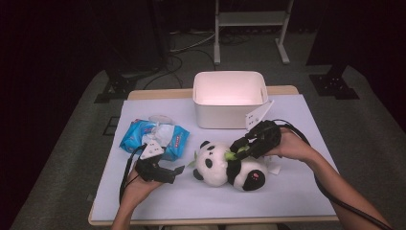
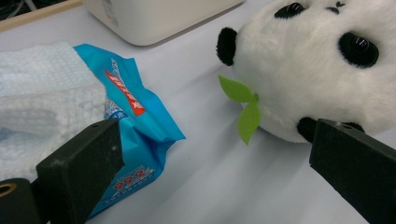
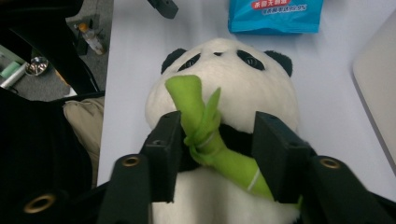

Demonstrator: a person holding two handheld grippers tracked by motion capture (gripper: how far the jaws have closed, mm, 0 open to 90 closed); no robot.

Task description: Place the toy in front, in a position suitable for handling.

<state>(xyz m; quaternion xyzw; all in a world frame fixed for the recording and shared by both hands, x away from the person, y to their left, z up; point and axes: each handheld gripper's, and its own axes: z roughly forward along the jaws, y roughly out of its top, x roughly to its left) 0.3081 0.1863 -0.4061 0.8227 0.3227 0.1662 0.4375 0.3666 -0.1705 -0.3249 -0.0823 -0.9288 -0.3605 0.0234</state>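
Observation:
A plush panda (image 1: pixel 225 167) lies on its back in the middle of the white table (image 1: pixel 287 191), head to the left. A green bamboo stalk (image 3: pixel 201 121) rests on its chest. My right gripper (image 1: pixel 238 147) hangs over the panda's chest, open, its jaws either side of the stalk (image 1: pixel 234 154); the left jaw touches it, the right stands apart. In the right gripper view the gripper (image 3: pixel 218 122) looks down on the panda's face (image 3: pixel 224 74). My left gripper (image 1: pixel 176 173) is open and empty just left of the head (image 2: pixel 303 60), near a green leaf (image 2: pixel 247 116).
A blue wipes pack (image 1: pixel 153 136) with white tissue pulled out lies at the left, behind the left gripper (image 2: pixel 215 140). A white bin (image 1: pixel 230 112) stands at the back centre, close behind the right hand. Cables and a metal stand's legs (image 1: pixel 251 43) are on the floor beyond.

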